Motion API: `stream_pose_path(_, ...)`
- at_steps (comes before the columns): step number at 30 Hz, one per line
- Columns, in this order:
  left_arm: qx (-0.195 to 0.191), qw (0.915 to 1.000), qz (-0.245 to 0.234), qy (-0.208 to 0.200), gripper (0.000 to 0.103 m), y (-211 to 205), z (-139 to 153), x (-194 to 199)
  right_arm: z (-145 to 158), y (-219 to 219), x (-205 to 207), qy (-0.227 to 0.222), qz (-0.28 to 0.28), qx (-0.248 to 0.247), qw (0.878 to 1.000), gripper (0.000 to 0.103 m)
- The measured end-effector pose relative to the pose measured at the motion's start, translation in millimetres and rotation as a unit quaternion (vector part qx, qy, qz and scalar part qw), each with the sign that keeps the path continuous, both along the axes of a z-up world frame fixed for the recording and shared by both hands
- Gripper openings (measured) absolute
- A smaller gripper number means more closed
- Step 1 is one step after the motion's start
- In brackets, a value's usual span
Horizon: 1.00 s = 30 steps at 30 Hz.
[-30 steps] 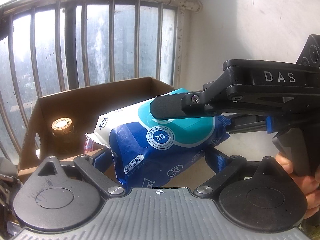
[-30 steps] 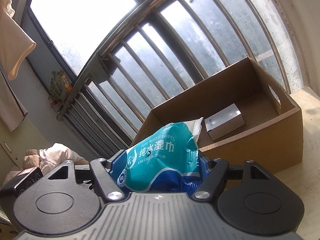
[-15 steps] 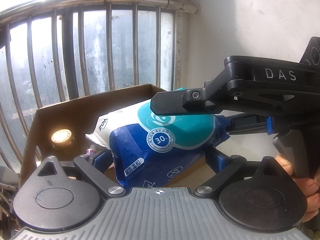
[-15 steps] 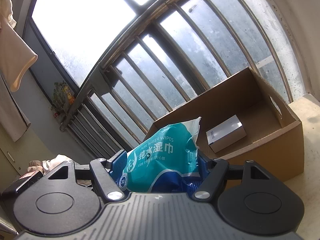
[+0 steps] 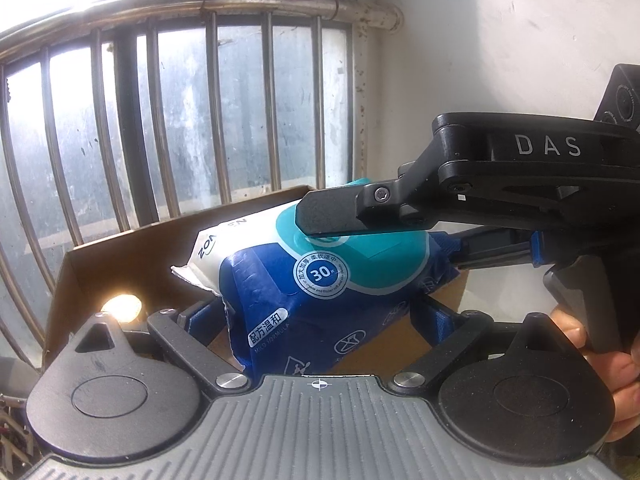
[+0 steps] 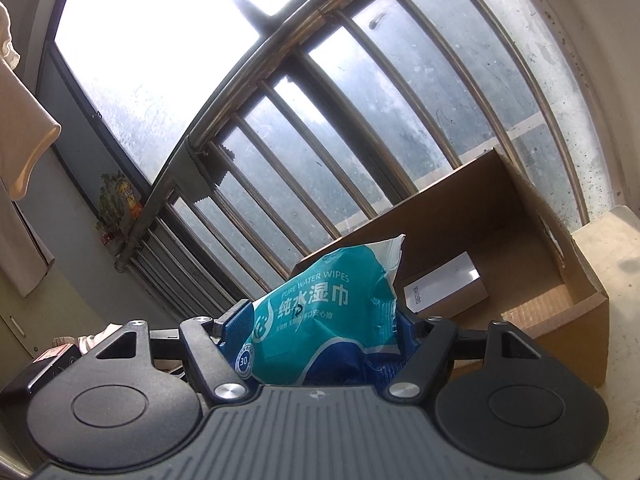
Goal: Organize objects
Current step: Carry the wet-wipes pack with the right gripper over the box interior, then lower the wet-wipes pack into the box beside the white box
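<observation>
Barred window behind, wipes pack carried toward the box

Both the left gripper (image 5: 316,316) and right gripper (image 6: 316,320) clench the wipes pack (image 5: 320,280) above the cardboard box (image 6: 520,320). Soft pack may slip or hit the white carton (image 6: 444,288). Since earlier frame, box looks nearer.

Wipes pack (image 6: 320,320) before cardboard box (image 6: 560,332) — small carton (image 6: 444,286) inside

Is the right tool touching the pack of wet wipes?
Touching. In the left wrist view the upper finger of the right tool presses on the teal top of the wet wipes pack.
</observation>
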<state>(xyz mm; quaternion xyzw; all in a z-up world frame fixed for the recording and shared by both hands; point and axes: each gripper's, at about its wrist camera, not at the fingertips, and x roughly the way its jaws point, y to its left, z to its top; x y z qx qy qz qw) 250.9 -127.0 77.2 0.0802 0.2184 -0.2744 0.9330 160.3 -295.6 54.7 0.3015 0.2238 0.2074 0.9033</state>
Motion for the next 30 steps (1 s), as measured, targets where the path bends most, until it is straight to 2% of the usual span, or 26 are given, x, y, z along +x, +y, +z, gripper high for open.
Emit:
stream_pose_path(3,-0.005,0.9999,-0.004,0.015,0.097,0,4,21,6,-3,21,0.011,0.010,-0.007,1.000,0.075)
stream_pose_path(5,-0.008,0.9992,-0.008,0.037,0.097,0,4,39,5,-8,41,0.035,0.019,-0.010,0.999,0.075)
stream_pose_path(8,-0.012,0.9964,-0.014,0.083,0.097,-3,-3,67,-2,-15,71,0.081,0.032,-0.011,0.996,0.075)
stream_pose_path(10,-0.020,0.9917,-0.019,0.126,0.097,-4,-10,87,-11,-21,89,0.116,0.038,-0.011,0.992,0.075)
stream_pose_path(13,-0.047,0.9758,-0.022,0.212,0.097,-2,-26,117,-27,-28,112,0.177,0.048,-0.006,0.983,0.075)
stream_pose_path(15,-0.057,0.9647,-0.025,0.256,0.097,0,-35,131,-37,-31,124,0.215,0.053,-0.008,0.975,0.075)
stream_pose_path(18,-0.070,0.9450,-0.023,0.319,0.097,1,-50,146,-46,-31,137,0.257,0.054,-0.015,0.965,0.076)
stream_pose_path(21,-0.083,0.9221,-0.017,0.378,0.097,4,-65,159,-51,-24,149,0.275,0.058,-0.045,0.959,0.084)
stream_pose_path(22,-0.085,0.9175,-0.012,0.388,0.097,5,-69,161,-52,-23,152,0.278,0.057,-0.052,0.957,0.089)
stream_pose_path(23,-0.087,0.9175,-0.012,0.388,0.097,7,-70,163,-54,-22,155,0.282,0.058,-0.062,0.956,0.090)
stream_pose_path(24,-0.087,0.9187,-0.012,0.385,0.098,9,-69,163,-54,-21,156,0.286,0.051,-0.074,0.954,0.096)
stream_pose_path(30,-0.112,0.9178,-0.023,0.380,0.098,17,-60,164,-49,-26,152,0.278,0.061,-0.073,0.956,0.096)
